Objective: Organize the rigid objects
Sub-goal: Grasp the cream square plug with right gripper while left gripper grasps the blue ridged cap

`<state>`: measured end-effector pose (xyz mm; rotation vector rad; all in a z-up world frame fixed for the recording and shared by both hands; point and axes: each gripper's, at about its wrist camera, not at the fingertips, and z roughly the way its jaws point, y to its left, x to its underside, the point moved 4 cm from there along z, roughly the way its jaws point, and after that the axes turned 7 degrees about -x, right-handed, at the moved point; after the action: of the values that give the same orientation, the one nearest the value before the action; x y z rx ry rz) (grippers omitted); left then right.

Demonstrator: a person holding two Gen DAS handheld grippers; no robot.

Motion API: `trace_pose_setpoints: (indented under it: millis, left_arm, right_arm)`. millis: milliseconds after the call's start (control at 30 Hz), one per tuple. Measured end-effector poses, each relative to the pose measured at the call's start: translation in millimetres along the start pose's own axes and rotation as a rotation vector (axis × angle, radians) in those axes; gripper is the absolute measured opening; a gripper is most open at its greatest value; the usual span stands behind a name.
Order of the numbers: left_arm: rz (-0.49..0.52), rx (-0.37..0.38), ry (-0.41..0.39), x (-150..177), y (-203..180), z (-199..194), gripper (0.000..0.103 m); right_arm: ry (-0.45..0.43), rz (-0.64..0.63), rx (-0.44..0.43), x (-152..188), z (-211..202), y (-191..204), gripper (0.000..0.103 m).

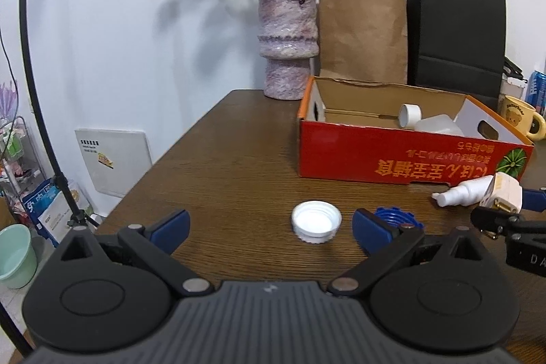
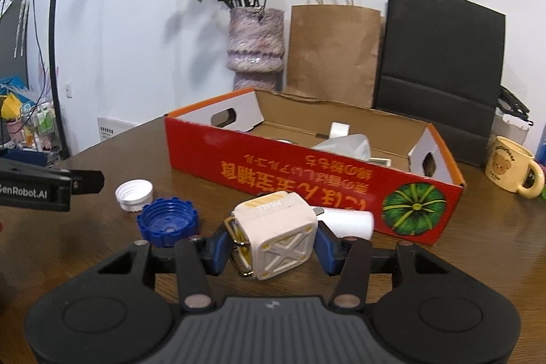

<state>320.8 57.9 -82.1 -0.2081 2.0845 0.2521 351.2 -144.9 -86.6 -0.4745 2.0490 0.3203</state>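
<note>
My right gripper (image 2: 271, 248) is shut on a small white box-shaped speaker (image 2: 278, 237) with yellow trim, held just above the table in front of the red cardboard box (image 2: 307, 173). The speaker also shows in the left wrist view (image 1: 501, 195). My left gripper (image 1: 271, 227) is open and empty, low over the table, with a white cap (image 1: 316, 225) between its fingers and a blue cap (image 1: 397, 220) at its right finger. Both caps show in the right wrist view: the white cap (image 2: 133, 194) and the blue cap (image 2: 168, 220). A white spray bottle (image 1: 460, 193) lies by the box.
The red box (image 1: 402, 159) holds a white plastic bottle (image 1: 430, 121) and other items. Behind it stand a purple vase (image 1: 288, 43), a brown paper bag (image 1: 361, 33) and a black bag (image 1: 457, 29). A yellow bear mug (image 2: 512, 169) stands to the right. The table's left edge (image 1: 163, 159) is near.
</note>
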Motion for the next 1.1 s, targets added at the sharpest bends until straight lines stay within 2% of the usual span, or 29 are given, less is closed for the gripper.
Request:
trace_pose_setpoints:
  millis: [467,667,867,1000,1100]
  left_arm:
    - [0.086,0.068,0.041,7.7,-67.3,5.3,0.103]
    - [0.12,0.062,0.059,9.0,-89.1,14.2,0.103]
    - [0.109,0.064,0.085,8.8,-100.1,24.1,0.103]
    - [0.124,0.064,0.09,9.4,-107.8,27.6,0.095]
    - [0.125,0.071,0.109,10.0,-110.1,31.0,0.074]
  right_arm:
    - [-0.033,0.027,0.055,5.3,-16.4,-40.1,0.05]
    - [-0.038,0.024,0.067,6.5,-19.7,-50.9,0.05]
    - [-0.035,0.03,0.085,7.7,-20.1,-60.8,0.05]
    - [-0.036,0.032,0.092,8.1,-20.3,-64.2,0.05]
    - [-0.036,0.03,0.094,8.5,-20.0,-63.4,0.05]
